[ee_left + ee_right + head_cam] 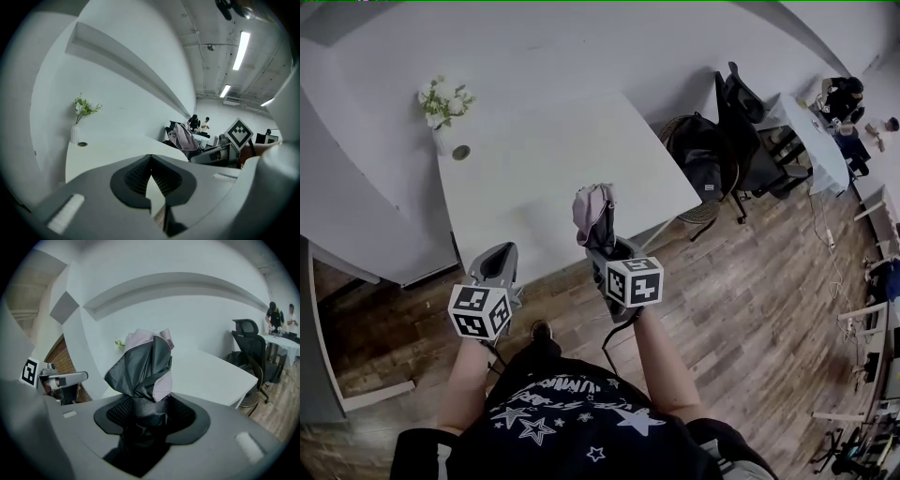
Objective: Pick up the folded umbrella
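The folded umbrella point(592, 211), pink and dark grey, stands upright above the near edge of the white table point(562, 141). My right gripper point(605, 246) is shut on its lower part. In the right gripper view the umbrella point(143, 366) rises out of the jaws, and the pads point(180, 414) press on its dark band. My left gripper point(499, 255) hangs to the left of it, apart from the umbrella, over the table's front edge. In the left gripper view that gripper point(150, 161) holds nothing, its tips meet, and the umbrella point(180, 137) shows to its right.
A white vase of flowers point(441, 117) and a small round object point(461, 152) sit at the table's far left corner. A black office chair point(741, 141) and a round wicker seat point(698, 169) stand to the right. People sit at a second table point(816, 141) beyond.
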### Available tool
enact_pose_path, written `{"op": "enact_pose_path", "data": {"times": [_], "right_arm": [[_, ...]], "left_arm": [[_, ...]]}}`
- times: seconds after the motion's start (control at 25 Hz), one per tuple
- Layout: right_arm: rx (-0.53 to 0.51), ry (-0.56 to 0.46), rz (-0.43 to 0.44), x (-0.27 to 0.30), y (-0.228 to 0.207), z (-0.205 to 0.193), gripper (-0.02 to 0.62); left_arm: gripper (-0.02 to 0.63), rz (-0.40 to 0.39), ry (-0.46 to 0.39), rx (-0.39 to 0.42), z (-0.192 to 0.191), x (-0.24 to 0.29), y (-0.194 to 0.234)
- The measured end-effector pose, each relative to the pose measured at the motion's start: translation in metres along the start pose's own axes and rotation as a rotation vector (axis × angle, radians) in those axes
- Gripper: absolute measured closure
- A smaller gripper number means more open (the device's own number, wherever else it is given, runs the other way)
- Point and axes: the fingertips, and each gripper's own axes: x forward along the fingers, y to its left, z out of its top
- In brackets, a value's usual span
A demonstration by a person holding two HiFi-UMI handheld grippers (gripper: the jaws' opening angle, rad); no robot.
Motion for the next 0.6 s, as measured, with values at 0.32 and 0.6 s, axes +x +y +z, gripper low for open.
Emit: {"op": "enact_pose_path", "data": {"times": [0.32, 0.6], "right_arm": [[-0.051, -0.018, 0.024, -0.047, 0.008, -0.02, 0.353], [-0.078, -0.048, 0.037, -0.09, 0.025, -0.04, 0.354]], "left_arm": [[0.603, -0.022, -0.01, 0.027, -0.01, -0.033, -0.042], [0.603, -0.025, -0.019, 0.039, -0.02, -0.07, -0.071]]}}
